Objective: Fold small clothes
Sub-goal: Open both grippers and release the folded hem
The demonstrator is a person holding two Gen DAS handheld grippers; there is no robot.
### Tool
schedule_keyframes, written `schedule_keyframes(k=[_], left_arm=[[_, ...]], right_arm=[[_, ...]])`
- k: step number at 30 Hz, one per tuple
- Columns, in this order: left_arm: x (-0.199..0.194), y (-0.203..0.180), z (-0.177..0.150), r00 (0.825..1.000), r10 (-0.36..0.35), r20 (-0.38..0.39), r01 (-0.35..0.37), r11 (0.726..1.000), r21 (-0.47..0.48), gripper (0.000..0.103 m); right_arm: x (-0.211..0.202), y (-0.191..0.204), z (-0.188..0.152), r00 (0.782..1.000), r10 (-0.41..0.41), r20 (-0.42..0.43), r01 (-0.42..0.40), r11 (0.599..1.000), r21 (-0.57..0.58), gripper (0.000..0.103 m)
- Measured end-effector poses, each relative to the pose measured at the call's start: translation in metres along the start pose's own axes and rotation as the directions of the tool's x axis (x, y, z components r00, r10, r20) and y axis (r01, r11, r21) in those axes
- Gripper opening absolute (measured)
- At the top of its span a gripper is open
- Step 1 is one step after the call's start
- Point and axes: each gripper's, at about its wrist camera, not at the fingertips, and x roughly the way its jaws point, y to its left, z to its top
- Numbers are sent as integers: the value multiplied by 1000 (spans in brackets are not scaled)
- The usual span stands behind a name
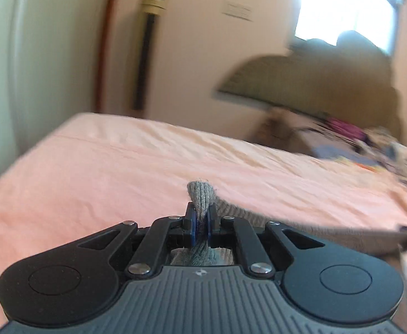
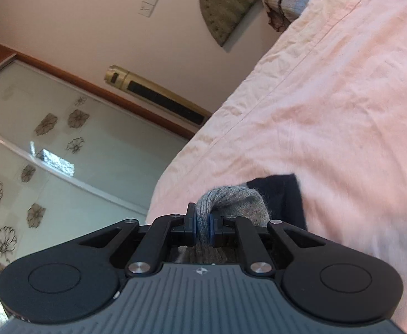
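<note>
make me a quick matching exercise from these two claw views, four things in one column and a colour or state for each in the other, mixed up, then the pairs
Things:
1. wrinkled cotton bed sheet
2. tall slim tower unit against the wall
3. left claw
4. sliding frosted wardrobe door

Colour or state:
A. printed with brown flower outlines
B. shut on the grey knitted sock
C. gold with a black strip
D. pale pink, covering the bed

Pairs: 1-D, 2-C, 3-B, 4-A
</note>
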Motion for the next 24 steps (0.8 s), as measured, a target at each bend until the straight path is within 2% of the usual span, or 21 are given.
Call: schedule_keyframes(k=[1, 2, 3, 4, 5, 6, 8, 10, 12, 15, 17, 18, 20, 21, 22, 24], left_arm=[[18, 3, -4, 998, 58, -8, -58, 998, -15, 10], [33, 6, -7, 993, 91, -74, -93, 995, -24, 11], [41, 9, -11, 985, 106, -134, -111, 993, -32, 11], [39, 16, -16, 981, 99, -166, -110, 992, -60, 11], [30, 22, -23, 986, 69, -154, -82, 993, -84, 11], [18, 27, -29, 989, 42, -139, -55, 994, -90, 13], [-11, 36, -39, 990, 25, -136, -36, 997, -75, 28], [-49, 48, -54, 994, 18, -108, -31, 992, -122, 67], [-85, 57, -74, 998, -9, -61, -3, 984, -180, 77], [-118, 62, -103, 993, -86, -76, 67, 971, -231, 77], [-121, 59, -116, 992, -72, -99, 46, 969, -244, 77], [-118, 57, -120, 992, -64, -111, 34, 968, -250, 77], [-112, 57, -129, 988, -57, -141, 15, 959, -282, 77], [-110, 56, -130, 989, -61, -136, 20, 957, -288, 77], [-109, 53, -130, 990, -54, -129, 16, 960, -279, 77], [-109, 49, -131, 990, -51, -128, 16, 966, -256, 77]], right_arm=[[13, -10, 7, 1000, -5, -4, 5, 999, 40, 24], [24, -19, 11, 1000, -20, 17, 19, 998, 62, 28], [31, -26, 14, 997, -64, 38, 61, 995, 84, 52], [34, -30, 14, 992, -118, 52, 112, 988, 103, 67], [33, -30, 10, 990, -129, 63, 122, 987, 102, 67], [29, -27, 6, 993, -100, 62, 94, 992, 83, 68], [15, -17, -12, 997, -72, 36, 72, 997, 9, 68], [-8, -1, -36, 994, -107, 27, 109, 987, -115, 71], [-32, 9, -63, 987, -156, 29, 158, 963, -219, 72], [-60, 16, -98, 969, -238, 71, 248, 904, -348, 74], [-64, 19, -100, 953, -287, 94, 301, 870, -390, 74], [-62, 20, -94, 950, -294, 102, 310, 867, -390, 73], [-52, 23, -77, 958, -272, 94, 287, 883, -372, 68], [-42, 25, -69, 959, -272, 85, 283, 878, -385, 65], [-32, 27, -62, 953, -291, 84, 300, 869, -393, 60], [-11, 29, -54, 948, -315, 45, 306, 864, -399, 58]])
